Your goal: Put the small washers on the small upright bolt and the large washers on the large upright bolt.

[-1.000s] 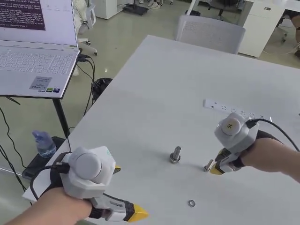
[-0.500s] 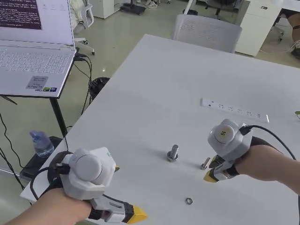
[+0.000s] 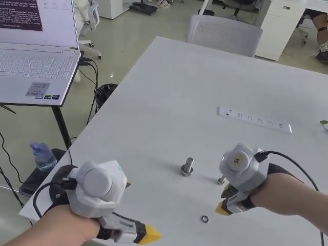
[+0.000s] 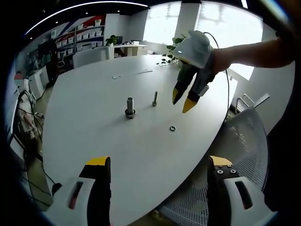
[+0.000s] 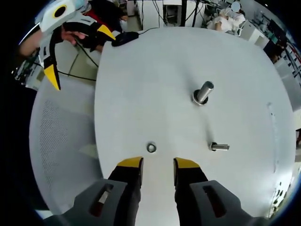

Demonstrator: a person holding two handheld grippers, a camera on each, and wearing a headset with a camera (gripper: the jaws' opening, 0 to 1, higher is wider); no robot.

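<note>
The right gripper (image 5: 157, 164) hangs over the white surface (image 5: 155, 61), its yellow-tipped fingers (image 5: 130, 170) parted with nothing between them. A small washer (image 5: 151, 148) lies just ahead of the fingertips. The small bolt (image 5: 219, 147) is near on the right and the large bolt (image 5: 203, 93) is farther off. The left gripper (image 5: 77, 54), spread wide, shows at upper left past the surface's edge.

Left gripper (image 3: 145, 236): pale grey rounded shell, black jaws ending in yellow tips (image 4: 99, 161)
Right gripper (image 3: 221, 208): same pale grey shell, round yellow label with a dark figure on top, black jaws tipped yellow
Jaw bases: grey blocks, each with a dark slot; small screws on one in the left gripper view
Right cable (image 3: 287, 160): black, thin, looping off the shell
Left cable (image 3: 43, 190): black, curved
Left hand (image 3: 61, 221) and right hand (image 3: 279, 185): something black worn at each, strap or glove, cannot tell
</note>
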